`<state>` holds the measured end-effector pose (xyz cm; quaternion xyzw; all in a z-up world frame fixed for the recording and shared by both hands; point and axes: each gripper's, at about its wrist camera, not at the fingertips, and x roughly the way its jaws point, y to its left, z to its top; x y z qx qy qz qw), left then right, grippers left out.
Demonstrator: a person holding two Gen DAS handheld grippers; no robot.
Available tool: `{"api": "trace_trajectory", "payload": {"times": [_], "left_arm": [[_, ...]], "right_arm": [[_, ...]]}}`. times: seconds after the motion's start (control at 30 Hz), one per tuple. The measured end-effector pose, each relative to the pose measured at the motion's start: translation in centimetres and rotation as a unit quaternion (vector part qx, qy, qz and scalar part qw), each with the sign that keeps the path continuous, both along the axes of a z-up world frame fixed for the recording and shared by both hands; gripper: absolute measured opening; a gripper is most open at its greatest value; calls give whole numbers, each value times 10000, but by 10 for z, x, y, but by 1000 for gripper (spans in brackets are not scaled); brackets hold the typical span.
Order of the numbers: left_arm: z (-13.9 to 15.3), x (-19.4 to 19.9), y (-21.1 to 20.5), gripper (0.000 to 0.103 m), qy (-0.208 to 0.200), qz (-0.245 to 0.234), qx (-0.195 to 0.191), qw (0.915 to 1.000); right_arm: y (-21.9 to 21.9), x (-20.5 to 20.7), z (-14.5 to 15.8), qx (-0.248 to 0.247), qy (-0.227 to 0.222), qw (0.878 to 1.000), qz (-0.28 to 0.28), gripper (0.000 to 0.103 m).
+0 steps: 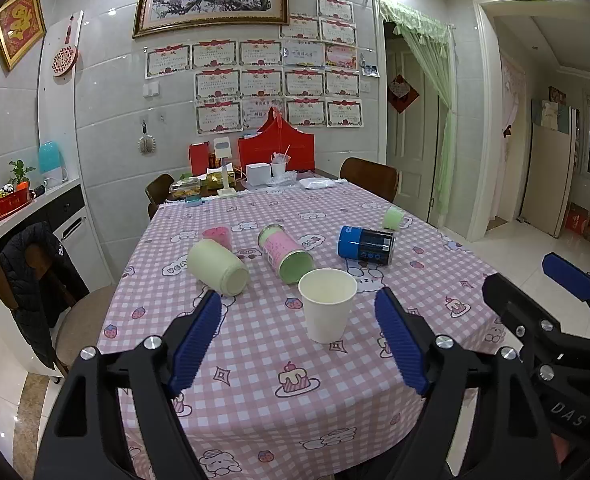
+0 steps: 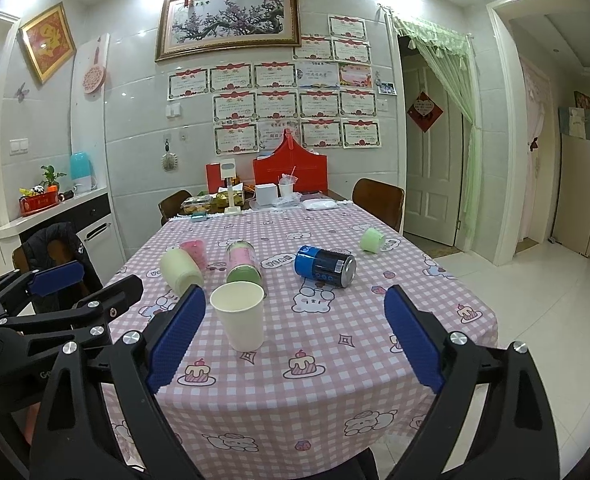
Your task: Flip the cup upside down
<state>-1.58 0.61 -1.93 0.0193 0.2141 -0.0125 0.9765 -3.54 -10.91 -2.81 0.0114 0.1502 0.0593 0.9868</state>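
Standing upright at frame centre on the table (image 1: pixel 255 344): white cup (image 1: pixel 327 305), mouth up, not yet flipped. Left claw (image 1: pixel 299 344) gaping wide, gripping nothing, cup sitting between and beyond its pads. Right claw (image 2: pixel 295 340) likewise spread wide and empty, cup nearer its left pad.

Risking a crushed wall if squeezing the thin paper hard; risking a knock-over if one pad is arriving first. Also risking a bump into the green can (image 1: pixel 285 252) lying just behind the cup, sending it rolling toward the blue can (image 1: pixel 365 243) at right.

Reading "DAS" on the claw body at lower right of the left view; can labels and wall certificates too small to make out.
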Motion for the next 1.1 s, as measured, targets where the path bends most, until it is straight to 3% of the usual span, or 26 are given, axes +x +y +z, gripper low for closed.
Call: {"api": "trace_trajectory", "payload": {"times": [1.1], "left_arm": [[2, -6, 1, 79, -44, 6, 75, 10000]], "right_arm": [[0, -4, 0, 67, 92, 9999, 68, 88]]}}
